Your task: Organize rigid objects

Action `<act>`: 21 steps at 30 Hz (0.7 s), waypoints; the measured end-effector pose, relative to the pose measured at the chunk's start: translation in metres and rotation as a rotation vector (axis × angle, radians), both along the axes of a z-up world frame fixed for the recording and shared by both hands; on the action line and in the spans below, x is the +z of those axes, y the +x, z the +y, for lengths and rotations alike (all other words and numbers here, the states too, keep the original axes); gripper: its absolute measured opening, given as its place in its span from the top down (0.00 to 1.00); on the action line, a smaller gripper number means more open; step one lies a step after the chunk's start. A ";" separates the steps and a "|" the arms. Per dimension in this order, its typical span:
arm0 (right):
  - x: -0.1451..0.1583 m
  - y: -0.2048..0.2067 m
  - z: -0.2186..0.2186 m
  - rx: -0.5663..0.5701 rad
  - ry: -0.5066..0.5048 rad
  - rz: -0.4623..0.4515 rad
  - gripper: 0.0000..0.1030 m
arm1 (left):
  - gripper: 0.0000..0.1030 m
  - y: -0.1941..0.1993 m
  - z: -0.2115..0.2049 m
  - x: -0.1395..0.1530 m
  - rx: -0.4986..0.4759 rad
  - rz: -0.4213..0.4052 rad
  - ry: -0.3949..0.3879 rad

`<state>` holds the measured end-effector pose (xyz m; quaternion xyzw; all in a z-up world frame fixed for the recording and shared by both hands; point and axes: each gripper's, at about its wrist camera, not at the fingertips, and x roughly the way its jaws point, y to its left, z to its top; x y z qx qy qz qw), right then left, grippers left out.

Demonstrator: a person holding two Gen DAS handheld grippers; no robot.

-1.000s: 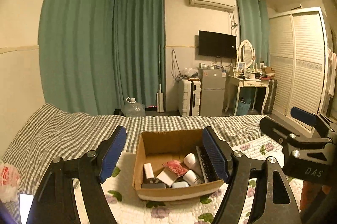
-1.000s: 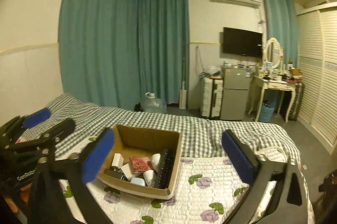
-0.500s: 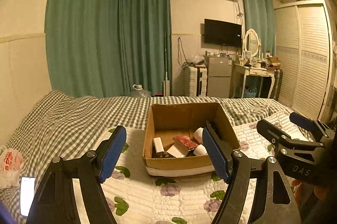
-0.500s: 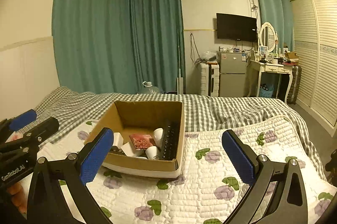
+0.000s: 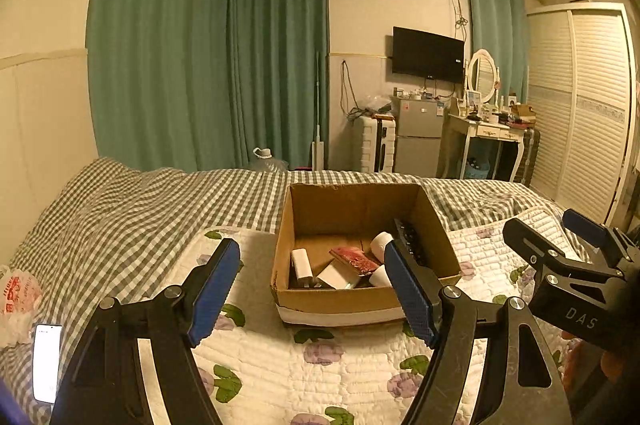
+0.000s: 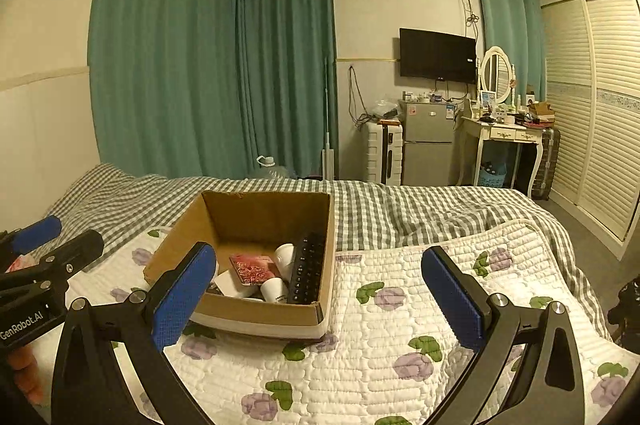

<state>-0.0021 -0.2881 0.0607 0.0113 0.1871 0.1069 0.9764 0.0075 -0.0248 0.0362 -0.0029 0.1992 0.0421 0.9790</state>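
Nearest you: your left gripper [image 5: 312, 289] is spread wide with nothing between its blue pads; your right gripper [image 6: 320, 299] is likewise spread wide and carries nothing. Both hang over the flowered quilt [image 6: 400, 325], clear of the bedding and short of the box.

Next out: a phone [image 5: 47, 361] with a lit screen and a white plastic bag [image 5: 18, 301] lie at the left edge of the bed, on the gingham sheet [image 5: 132, 209]. No other loose item shows on the quilt in either view.

Middle: the cardboard box [image 6: 256, 317] sits open on the quilt. Inside it, packed loosely rather than in rows:
- black keyboard [image 6: 306, 269] leaning along the right wall
- red packet [image 6: 253, 268] lying flat, centre
- white cups [image 6: 275, 289] near the keyboard, tipped at differing angles
- small white roll [image 5: 302, 263] upright on the left side
- a flat white box [image 5: 334, 275] under the packet

Judgement: the rigid items you can see are already gathered in the box. That fits a late stage, collection done, or an early one, with the contents due for sorting out; the pictures do not settle which.

Far: fridge [image 6: 428, 141], dressing table [image 6: 504, 135], wall television [image 6: 438, 55]; no task items discernible there.
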 end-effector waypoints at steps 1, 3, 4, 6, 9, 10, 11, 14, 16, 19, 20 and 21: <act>0.000 0.000 0.000 0.001 -0.001 0.002 0.00 | 0.25 0.000 0.000 0.000 0.002 0.000 -0.002; 0.000 0.001 0.001 0.000 -0.003 0.006 0.00 | 0.25 -0.001 0.001 0.000 0.006 -0.002 -0.007; -0.001 0.001 0.001 -0.001 -0.005 0.008 0.00 | 0.25 -0.002 0.002 0.000 0.015 -0.006 -0.009; -0.001 0.002 0.001 -0.005 -0.007 0.015 0.00 | 0.25 -0.002 0.004 0.001 0.022 -0.009 -0.019; -0.001 0.002 0.000 -0.009 -0.002 0.018 0.00 | 0.25 -0.002 0.007 0.002 0.026 -0.005 -0.034; -0.001 0.002 0.000 -0.010 -0.003 0.018 0.00 | 0.25 -0.002 0.007 0.002 0.026 -0.003 -0.034; -0.001 0.001 0.000 -0.013 -0.005 0.015 0.00 | 0.25 -0.002 0.007 0.001 0.026 -0.002 -0.034; -0.001 0.001 0.000 -0.014 -0.003 0.013 0.00 | 0.25 -0.002 0.006 0.001 0.024 0.001 -0.034; -0.001 0.001 0.000 -0.012 -0.004 0.014 0.00 | 0.25 -0.002 0.006 0.001 0.023 0.002 -0.033; -0.001 0.001 0.000 -0.012 -0.004 0.013 0.00 | 0.25 -0.001 0.005 0.001 0.023 0.007 -0.032; -0.001 0.001 0.000 -0.012 -0.005 0.014 0.00 | 0.25 0.000 0.004 0.001 0.025 0.008 -0.031; -0.001 0.000 0.000 -0.012 -0.004 0.014 0.00 | 0.25 0.000 0.004 0.001 0.026 0.009 -0.031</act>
